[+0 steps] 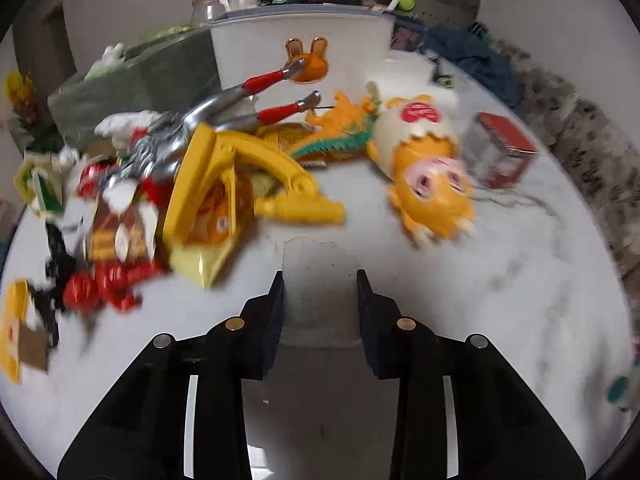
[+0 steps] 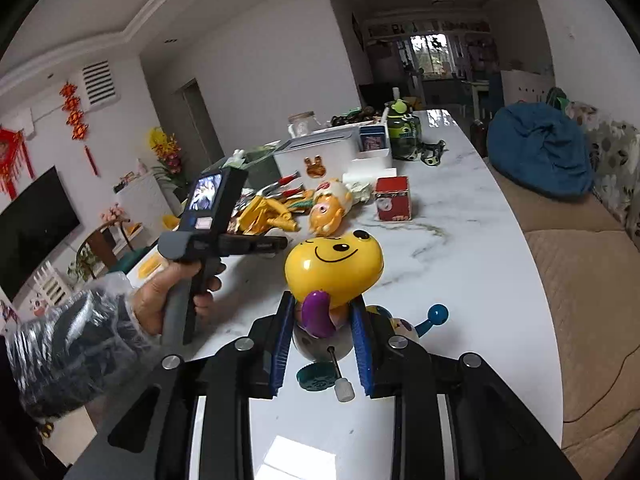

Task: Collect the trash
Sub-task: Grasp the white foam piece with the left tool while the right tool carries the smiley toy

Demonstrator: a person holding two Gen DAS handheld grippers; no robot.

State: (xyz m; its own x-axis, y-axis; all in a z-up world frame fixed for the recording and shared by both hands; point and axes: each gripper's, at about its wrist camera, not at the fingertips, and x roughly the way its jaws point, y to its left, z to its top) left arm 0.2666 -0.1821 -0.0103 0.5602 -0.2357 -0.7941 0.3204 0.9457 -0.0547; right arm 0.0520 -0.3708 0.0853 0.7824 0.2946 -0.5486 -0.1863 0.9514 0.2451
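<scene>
My left gripper [image 1: 320, 284] is shut on a pale, translucent piece of plastic trash [image 1: 318, 280], held just above the white marble table [image 1: 460, 280]. Ahead on its left lies a heap of wrappers and toys: a yellow toy [image 1: 260, 184], a silver and red figure [image 1: 208, 120], red wrappers [image 1: 100, 288]. An orange doll [image 1: 428, 168] lies ahead on the right. My right gripper [image 2: 322, 320] is shut on a yellow smiley wind-up toy [image 2: 334, 268] above the table [image 2: 460, 240]. The left gripper's handle and the hand on it [image 2: 192, 272] show in the right wrist view.
A white storage box with a rabbit sticker [image 1: 304, 40] stands behind the heap, a green box [image 1: 132, 84] to its left. A red tin [image 1: 504, 148] stands at the right, also seen in the right wrist view [image 2: 394, 198]. A sofa [image 2: 580, 280] runs along the table's right edge.
</scene>
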